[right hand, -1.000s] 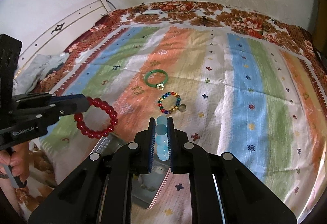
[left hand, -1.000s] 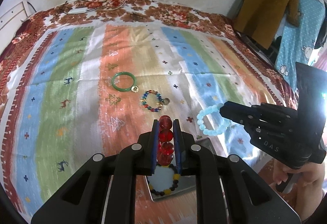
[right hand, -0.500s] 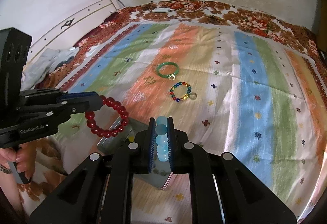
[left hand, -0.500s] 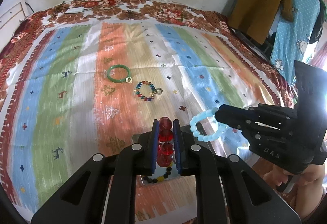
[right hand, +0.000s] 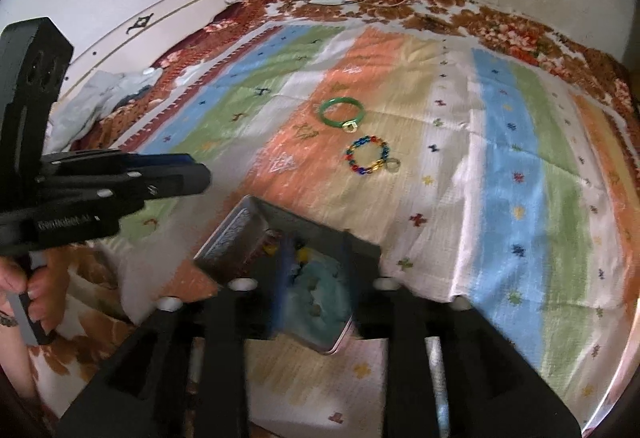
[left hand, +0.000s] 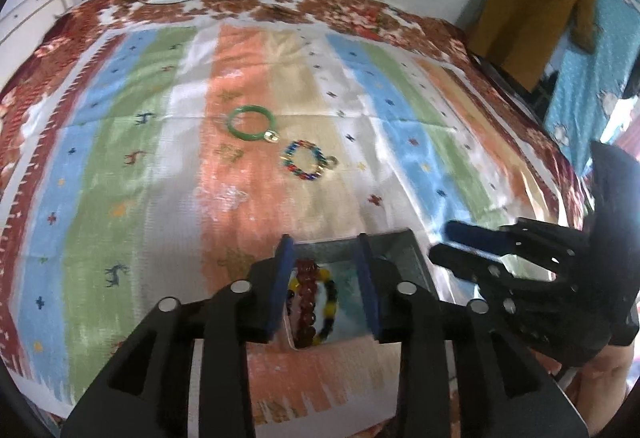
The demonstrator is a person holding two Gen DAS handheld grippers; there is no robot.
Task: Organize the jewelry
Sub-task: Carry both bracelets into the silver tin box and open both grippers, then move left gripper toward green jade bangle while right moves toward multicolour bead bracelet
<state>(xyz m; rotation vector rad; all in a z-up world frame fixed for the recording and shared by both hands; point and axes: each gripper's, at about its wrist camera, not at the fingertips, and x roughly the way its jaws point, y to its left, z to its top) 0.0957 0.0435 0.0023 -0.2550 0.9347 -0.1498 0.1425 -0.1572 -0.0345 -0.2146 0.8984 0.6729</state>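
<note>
1. The striped bedspread (right hand: 460, 118) has loads of free room. The green bangle (right hand: 342, 113) and multicolour bead bracelet (right hand: 368, 159) lie mid-bed.
2. The metal tin (right hand: 240, 234) sits at the near edge, holding the red bead bracelet (left hand: 306, 302), a yellow-black one (left hand: 330, 298) and a blurry pale blue bracelet (right hand: 320, 288).
3. The left gripper (left hand: 326, 284) and right gripper (right hand: 314, 280) have just been opening, pads clear of the beads.

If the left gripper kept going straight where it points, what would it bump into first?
Probably the red bead bracelet lying in the metal tin right below the left gripper, though depth is hard to judge.
</note>
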